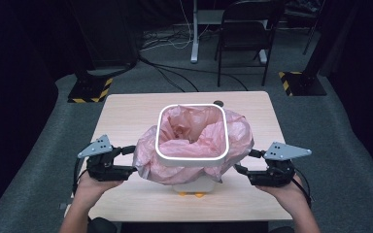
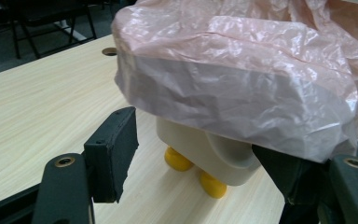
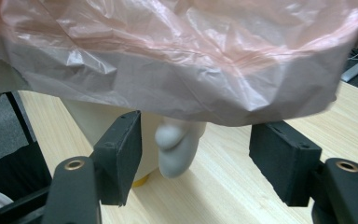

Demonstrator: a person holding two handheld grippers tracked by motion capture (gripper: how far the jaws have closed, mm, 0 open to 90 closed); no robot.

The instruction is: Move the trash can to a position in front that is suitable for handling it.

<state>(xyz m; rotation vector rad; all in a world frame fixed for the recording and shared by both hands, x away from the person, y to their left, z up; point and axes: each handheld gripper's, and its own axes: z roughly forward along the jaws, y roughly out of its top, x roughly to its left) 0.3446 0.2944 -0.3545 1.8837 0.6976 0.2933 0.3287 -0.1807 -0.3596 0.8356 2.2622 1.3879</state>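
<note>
A thin pink plastic bag point(image 1: 194, 145), crinkled and half see-through, lines my small white bin point(image 1: 193, 160) and spills over its rounded-square rim in loose folds. The bin is smooth, matte plastic and stands near the middle of the pale wood-grain counter point(image 1: 126, 111), on stubby yellow feet point(image 1: 193, 194).

From above I see the bag's hollow inside and the bright rim. My left gripper view looks under the bag's skirt to the bin's curved base and two round yellow feet point(image 2: 196, 172), and it catches a small round hole point(image 2: 109, 51) in the counter. My right gripper view shows a rounded white knob point(image 3: 175, 149) on the bin's side, just below the bag's hem.

My left gripper point(image 1: 126, 158) and right gripper point(image 1: 245, 161) sit level at either side of the bin, pointing inward at the bag's overhang, hands wrapped around them from below. Both sets of fingers stand wide apart with nothing pinched; the bag's edge hangs just over them.
</note>
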